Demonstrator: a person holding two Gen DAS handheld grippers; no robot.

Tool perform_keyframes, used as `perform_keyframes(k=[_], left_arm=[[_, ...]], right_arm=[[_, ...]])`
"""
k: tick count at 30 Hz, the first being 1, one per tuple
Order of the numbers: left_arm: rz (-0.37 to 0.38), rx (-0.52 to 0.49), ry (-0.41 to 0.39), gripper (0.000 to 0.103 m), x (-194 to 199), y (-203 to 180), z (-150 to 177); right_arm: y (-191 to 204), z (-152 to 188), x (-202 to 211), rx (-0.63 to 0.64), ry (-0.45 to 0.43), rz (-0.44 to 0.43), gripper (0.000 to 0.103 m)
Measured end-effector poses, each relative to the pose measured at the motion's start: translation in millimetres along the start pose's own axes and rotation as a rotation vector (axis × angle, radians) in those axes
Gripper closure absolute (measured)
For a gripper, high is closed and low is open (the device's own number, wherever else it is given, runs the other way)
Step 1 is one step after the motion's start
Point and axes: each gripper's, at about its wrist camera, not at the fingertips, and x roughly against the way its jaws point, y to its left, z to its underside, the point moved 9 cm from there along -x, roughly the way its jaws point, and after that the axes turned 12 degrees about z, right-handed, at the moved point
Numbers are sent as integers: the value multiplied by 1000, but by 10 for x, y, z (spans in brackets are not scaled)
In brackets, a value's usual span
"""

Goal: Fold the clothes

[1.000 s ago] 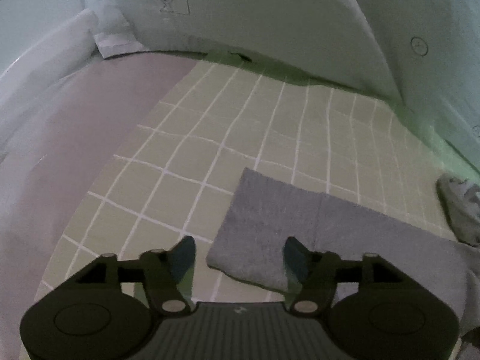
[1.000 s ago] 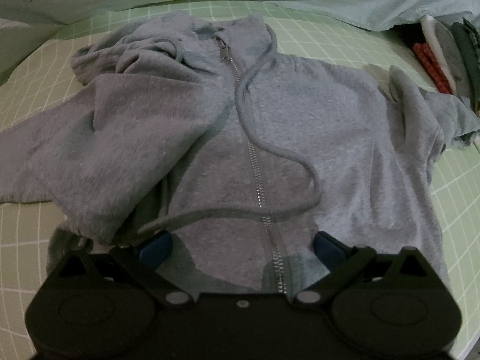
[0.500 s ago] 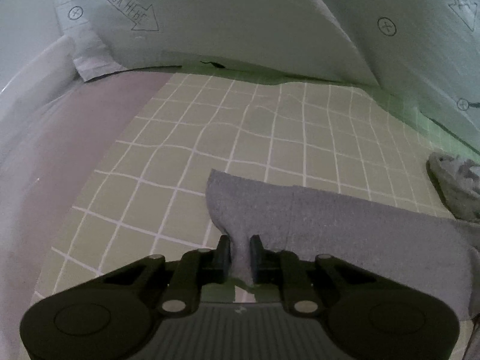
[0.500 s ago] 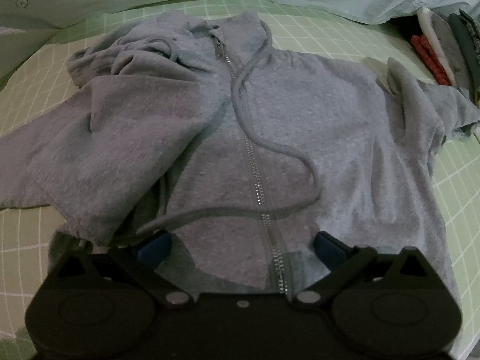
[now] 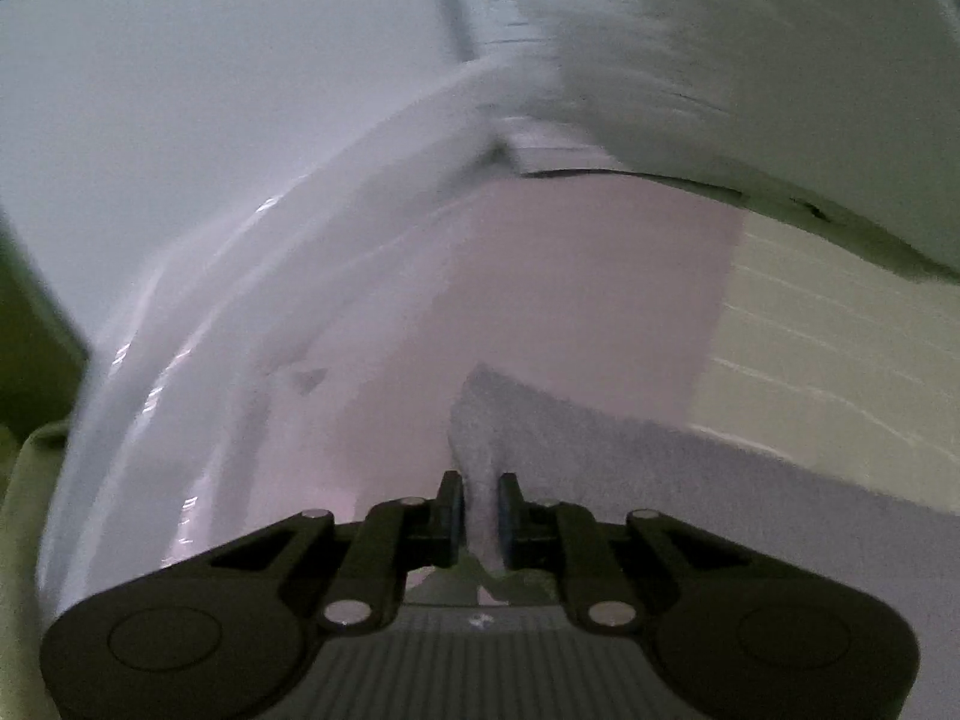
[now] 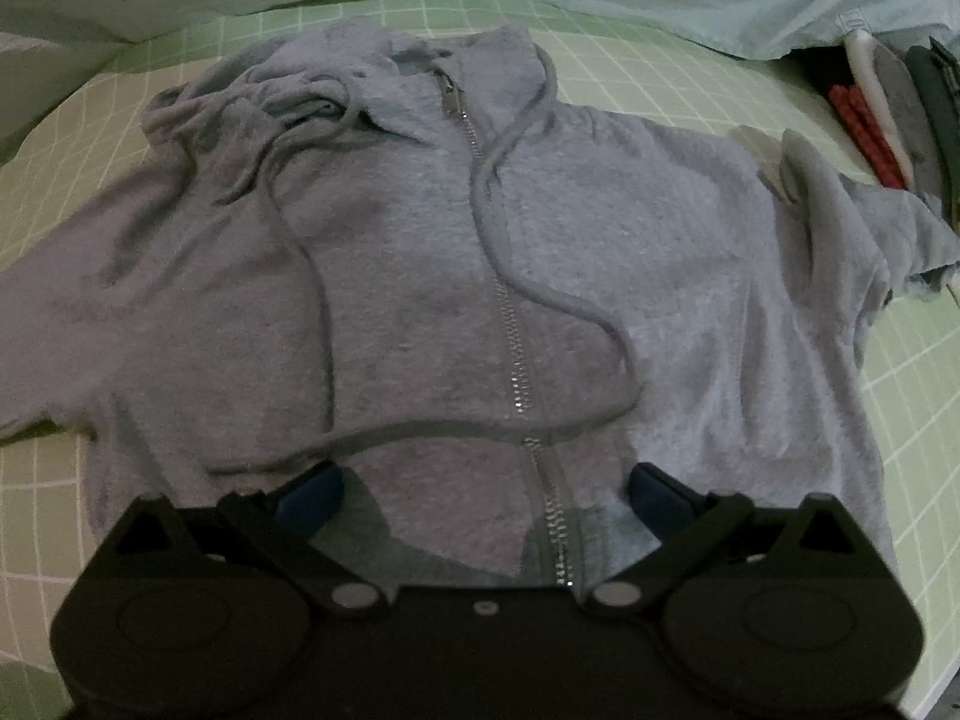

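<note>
- Pinching the grey sleeve (image 5: 630, 456) of the hoodie (image 6: 420, 300), my left gripper (image 5: 480, 516) holds it past the left edge of the gridded green mat (image 6: 936, 420).
- My right gripper (image 6: 486, 495) hovers with fingers spread over the fleecy hoodie's hem, astride the metal zipper (image 6: 510, 348).
- Folded clothes (image 6: 888, 114) sit stacked at the mat's far right corner.

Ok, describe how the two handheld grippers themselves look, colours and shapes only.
Both look alike. The left gripper has a black body with two round bulges, black linkage arms on silver pivot pins, and a ribbed grey centre panel. The right gripper shows the same black body and silver pins, with blue fingertip pads. No cables or sleeves show.
</note>
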Motion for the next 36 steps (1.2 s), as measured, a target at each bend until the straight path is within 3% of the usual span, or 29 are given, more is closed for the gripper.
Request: perform_keyframes(k=[3,8,10,12,14,19,27,34,36], left_arm=[[-32,8,8,89,13,103,54],[-17,13,-2,82,188,-51,160],[-8,8,-15,69,319,-142,187],[46,9,-40,51,553,-287,245],[126,6,-43,46,754,-468,334],[316,-55,33,42,1201,-1170,827],[599,-157,219,42,1744,-2373,1858],[645,-157,351,42,1992,-2967,2537],[643,-145,371,42,2021,-3021,2641]], right_arm=[[40,0,10,9,-2,-10,0],[54,-11,91,50,-37,-17,0],[-24,-29,164,32,-66,-34,0],[-108,-42,238,13,-95,-49,0],[-232,-17,313,-20,-124,-53,0],[-779,251,378,-99,-162,-27,0],[-1848,871,180,-259,-120,-4,2],[-2150,1052,57,-257,-75,-195,20],[-2145,1048,26,-222,-68,-248,32]])
